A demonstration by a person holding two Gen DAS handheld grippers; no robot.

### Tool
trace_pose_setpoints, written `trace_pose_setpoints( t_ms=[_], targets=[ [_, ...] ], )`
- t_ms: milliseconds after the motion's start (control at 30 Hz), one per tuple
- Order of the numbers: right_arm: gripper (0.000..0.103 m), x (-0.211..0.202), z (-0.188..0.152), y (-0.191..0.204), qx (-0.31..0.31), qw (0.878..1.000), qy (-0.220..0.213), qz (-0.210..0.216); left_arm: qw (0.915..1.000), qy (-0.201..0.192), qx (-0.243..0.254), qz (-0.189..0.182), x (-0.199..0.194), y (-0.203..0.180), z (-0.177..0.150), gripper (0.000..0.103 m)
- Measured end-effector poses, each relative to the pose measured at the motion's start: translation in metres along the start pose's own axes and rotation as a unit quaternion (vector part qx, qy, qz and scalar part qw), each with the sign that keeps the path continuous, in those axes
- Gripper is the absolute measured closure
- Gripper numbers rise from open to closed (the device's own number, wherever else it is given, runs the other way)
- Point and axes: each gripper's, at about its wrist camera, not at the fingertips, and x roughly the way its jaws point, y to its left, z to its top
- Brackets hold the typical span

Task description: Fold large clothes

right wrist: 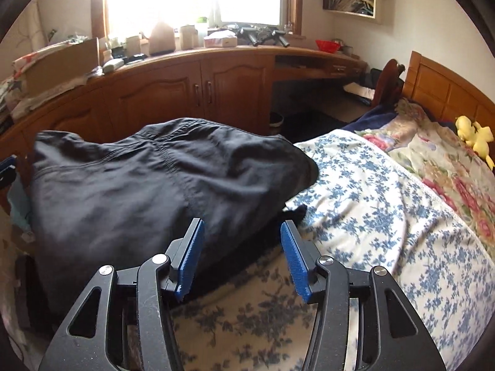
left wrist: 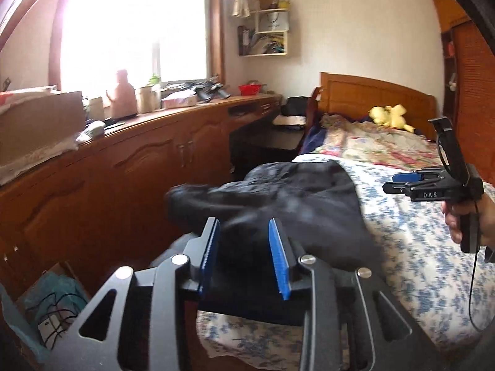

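Note:
A large dark garment lies bunched on the bed's blue-flowered sheet, near the bed's left edge. It also shows in the left wrist view. My left gripper is open, its blue pads apart, just above the garment's near edge, holding nothing. My right gripper is open and empty, hovering over the garment's right near corner and the sheet. The right gripper also shows in the left wrist view, held in a hand at the right, above the sheet.
A wooden cabinet run with a cluttered top stands left of the bed under a bright window. A wooden headboard and yellow plush toy are at the far end. A flowered quilt lies beyond. A box with cables sits on the floor.

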Motion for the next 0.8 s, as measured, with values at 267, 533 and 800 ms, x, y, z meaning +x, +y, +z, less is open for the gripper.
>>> trace_pose_setpoints(
  t_ms=[267,533,800],
  targets=[
    [0.047,-0.103,-0.040,-0.014,0.003,0.999,-0.048,-0.003,0.9976,-0.008,0.027,-0.063,-0.016,-0.076,0.019,0.068],
    [0.037,-0.192,-0.082,-0.044,0.024,0.995,-0.089,-0.039,0.9910,-0.018,0.060,-0.118,-0.026,-0.161,0.036,0.066],
    [0.027,-0.240,-0.145,-0.085,0.068,0.990,-0.087,-0.082,0.9826,0.017,0.079,-0.167,-0.016,-0.255,0.028,0.066]
  ],
)
